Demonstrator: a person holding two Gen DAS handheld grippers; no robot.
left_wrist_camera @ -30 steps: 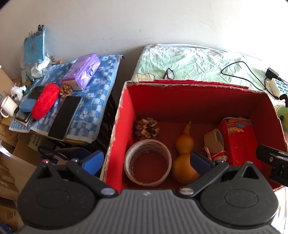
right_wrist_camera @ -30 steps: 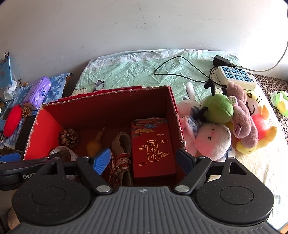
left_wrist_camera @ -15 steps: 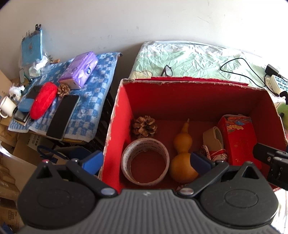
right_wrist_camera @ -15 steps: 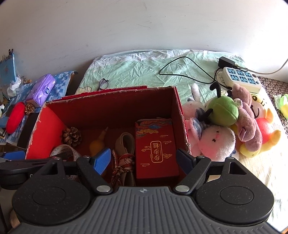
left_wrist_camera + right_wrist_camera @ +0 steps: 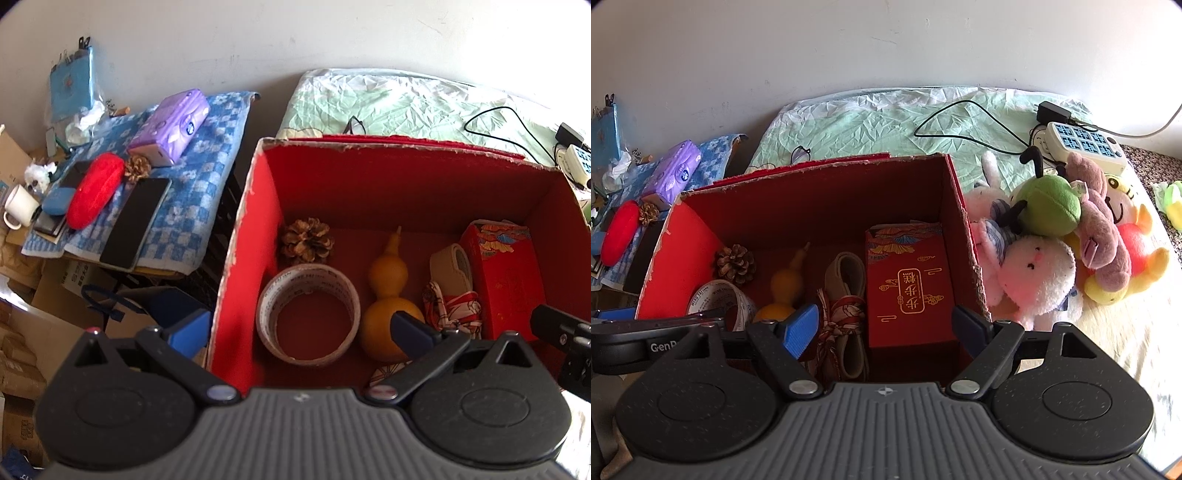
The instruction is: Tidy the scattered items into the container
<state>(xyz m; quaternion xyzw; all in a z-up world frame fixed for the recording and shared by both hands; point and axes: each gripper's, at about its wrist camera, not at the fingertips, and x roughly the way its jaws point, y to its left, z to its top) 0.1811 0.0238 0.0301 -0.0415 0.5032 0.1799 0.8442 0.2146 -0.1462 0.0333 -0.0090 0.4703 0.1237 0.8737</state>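
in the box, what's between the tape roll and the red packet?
Two things: the yellow gourd next to the tape roll, then a beige strap with a patterned ribbon against the red packet. The left wrist view shows it best.

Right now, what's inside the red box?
Inside the red box: a pine cone, tape roll, yellow gourd, a tied fabric bundle and a red packet box. The near floor is hidden behind both hand-held grippers.
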